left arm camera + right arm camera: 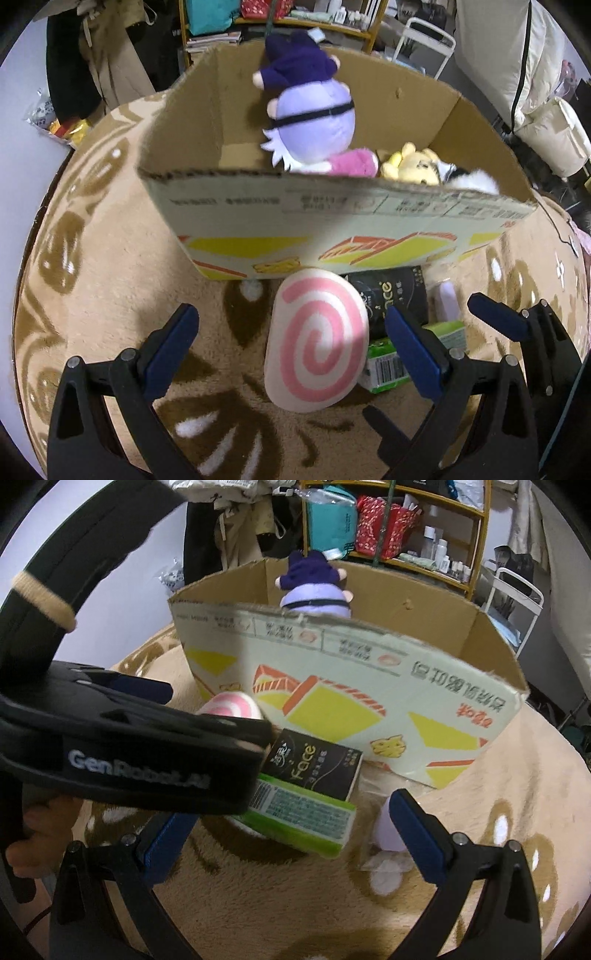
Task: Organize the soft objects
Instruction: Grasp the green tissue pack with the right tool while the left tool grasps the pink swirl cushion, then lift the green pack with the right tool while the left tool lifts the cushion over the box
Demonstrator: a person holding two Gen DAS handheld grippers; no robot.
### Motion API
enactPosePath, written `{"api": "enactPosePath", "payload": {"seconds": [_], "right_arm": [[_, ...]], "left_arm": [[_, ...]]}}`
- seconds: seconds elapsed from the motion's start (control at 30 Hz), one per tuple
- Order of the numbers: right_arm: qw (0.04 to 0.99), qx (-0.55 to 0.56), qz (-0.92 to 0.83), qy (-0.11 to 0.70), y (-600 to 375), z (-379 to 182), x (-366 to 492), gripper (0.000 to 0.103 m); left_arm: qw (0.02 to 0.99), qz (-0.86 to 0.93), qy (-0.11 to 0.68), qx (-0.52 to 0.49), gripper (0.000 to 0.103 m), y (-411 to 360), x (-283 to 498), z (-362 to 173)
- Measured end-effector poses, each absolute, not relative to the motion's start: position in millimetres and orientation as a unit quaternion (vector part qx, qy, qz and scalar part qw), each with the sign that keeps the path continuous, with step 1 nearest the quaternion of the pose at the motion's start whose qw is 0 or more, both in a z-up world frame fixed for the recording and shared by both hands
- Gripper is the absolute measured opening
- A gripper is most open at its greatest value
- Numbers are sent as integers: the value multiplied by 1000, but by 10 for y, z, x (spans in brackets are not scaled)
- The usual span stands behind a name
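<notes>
A white plush disc with a pink swirl (317, 339) lies on the tan blanket in front of an open cardboard box (332, 218). My left gripper (291, 328) is open, its fingers either side of the swirl plush, not touching. In the box are a purple plush (314, 110), a pink plush (351, 162), a yellow plush (410, 164) and a black-and-white one (469, 177). My right gripper (291, 812) is open and empty over a green pack (303, 816) and a black tissue pack (314, 764). The swirl plush (231, 705) shows behind the left gripper body (129, 749).
A pale lilac object (388, 830) lies by the right fingertip (417, 827), also in the left wrist view (447, 299). A yellow shelf (399, 524) stands behind the box, a white rack (424, 44) and cushions (550, 133) to the right. The blanket (110, 258) spreads left of the box.
</notes>
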State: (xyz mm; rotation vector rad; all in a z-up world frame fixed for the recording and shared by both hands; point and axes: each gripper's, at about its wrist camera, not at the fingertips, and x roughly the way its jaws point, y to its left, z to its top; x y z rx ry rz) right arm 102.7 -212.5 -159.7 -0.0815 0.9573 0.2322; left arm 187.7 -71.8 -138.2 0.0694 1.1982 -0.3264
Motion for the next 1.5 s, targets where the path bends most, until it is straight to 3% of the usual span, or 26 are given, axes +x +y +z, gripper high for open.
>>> {"api": "enactPosePath", "payload": {"seconds": [0.17, 0.2, 0.33, 0.4, 0.5, 0.6, 1.13, 1.5], "right_arm": [[875, -34, 110, 469, -2125, -1671, 1070, 103], [875, -30, 110, 471, -2133, -1680, 1078, 103], [871, -21, 104, 479, -2196, -1719, 1152, 101], [869, -6, 106, 484, -2232, -1730, 1170, 100], [865, -6, 113, 490, -2232, -1727, 1172, 81], [866, -19, 113, 487, -2209, -1724, 1165, 80], [885, -3, 90, 456, -2459, -1424, 976, 77], [912, 9, 68, 404, -2545, -1079, 767, 74]], "left_arm": [[804, -151, 575, 26, 95, -718, 1904, -1477], [803, -150, 577, 24, 88, -717, 1912, -1485], [793, -157, 589, 1, 80, -673, 1923, -1523], [790, -162, 591, -12, 68, -662, 1922, -1531], [781, -176, 598, -42, 51, -619, 1908, -1528], [784, -175, 594, -42, 45, -612, 1880, -1522], [816, -151, 557, -19, 35, -538, 1639, -1341], [864, -147, 482, 2, 32, -546, 1321, -954]]}}
